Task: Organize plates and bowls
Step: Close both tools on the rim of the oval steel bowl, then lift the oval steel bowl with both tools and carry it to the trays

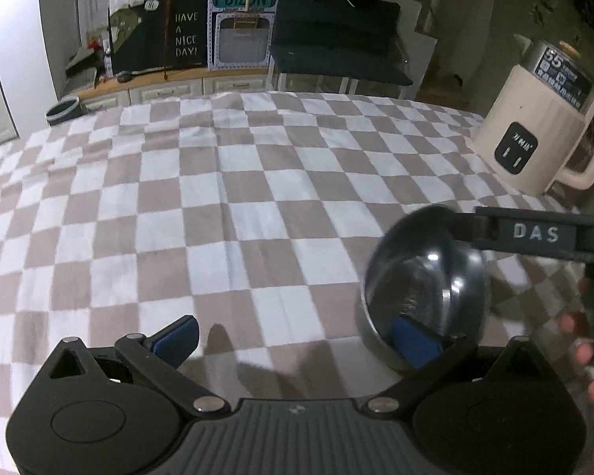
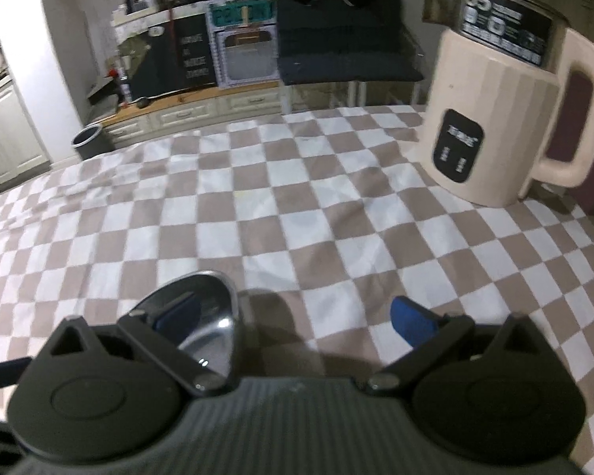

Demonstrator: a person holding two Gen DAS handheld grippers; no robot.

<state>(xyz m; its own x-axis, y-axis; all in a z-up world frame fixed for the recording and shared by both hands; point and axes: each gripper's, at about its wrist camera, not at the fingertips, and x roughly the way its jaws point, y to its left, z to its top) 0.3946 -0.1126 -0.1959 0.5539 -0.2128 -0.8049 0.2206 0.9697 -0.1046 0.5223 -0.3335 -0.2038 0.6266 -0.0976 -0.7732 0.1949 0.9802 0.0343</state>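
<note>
Steel bowl tilted on edge between two spread hand-held grippers.

The bowl (image 1: 425,293) stands tipped above the checked tabletop (image 1: 225,206); the left hand-held gripper (image 1: 295,340) is spread, its right pad inside the rim. The right hand-held gripper (image 2: 297,318) is likewise spread, its left pad at the bowl (image 2: 202,316). A cream kettle (image 2: 495,111) stands well apart.

A glossy, mirror-smooth metal bowl (image 1: 425,289) at lower right rests on soft, matt checkered cloth (image 1: 225,206); the ribbed cream kettle (image 1: 534,118), upper right, looks matt plastic.
</note>
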